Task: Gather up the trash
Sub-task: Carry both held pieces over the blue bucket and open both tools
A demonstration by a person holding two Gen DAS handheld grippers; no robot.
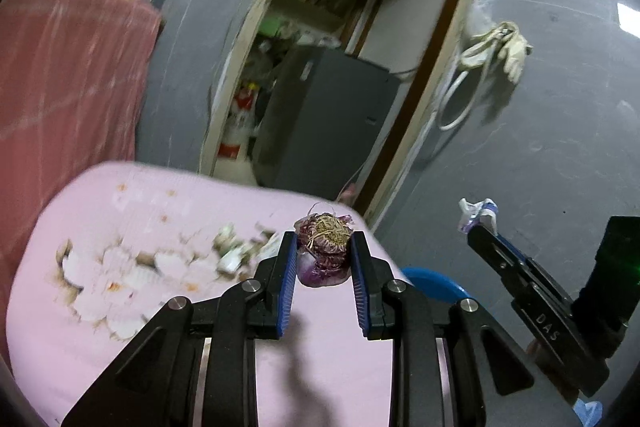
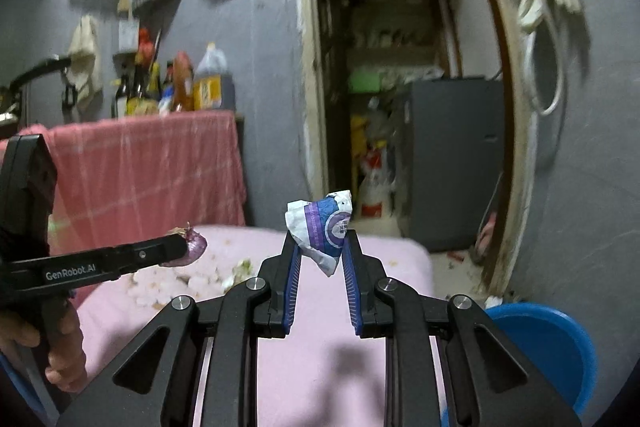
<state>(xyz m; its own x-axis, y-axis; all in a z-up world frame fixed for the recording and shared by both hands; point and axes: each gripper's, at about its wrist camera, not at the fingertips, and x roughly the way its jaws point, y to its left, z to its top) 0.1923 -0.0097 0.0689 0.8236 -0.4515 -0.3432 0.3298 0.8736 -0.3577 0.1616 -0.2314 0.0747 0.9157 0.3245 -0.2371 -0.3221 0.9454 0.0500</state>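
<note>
My left gripper (image 1: 324,241) is shut on a purple onion end (image 1: 325,251) with dry roots, held up above the pink tablecloth (image 1: 120,327). In the right wrist view that same onion end (image 2: 195,246) pokes out past the left gripper's tip. My right gripper (image 2: 320,237) is shut on a crumpled white and purple wrapper (image 2: 322,227), also lifted off the table. From the left wrist view the wrapper (image 1: 478,213) shows at the right gripper's tip. More pale scraps (image 1: 236,251) lie on the cloth.
A blue bin (image 2: 552,343) stands low at the right beside the table. A counter draped in a red cloth (image 2: 140,167) carries several bottles at the left. Behind is an open doorway with a grey fridge (image 2: 452,163). A hand (image 2: 60,351) holds the left gripper's handle.
</note>
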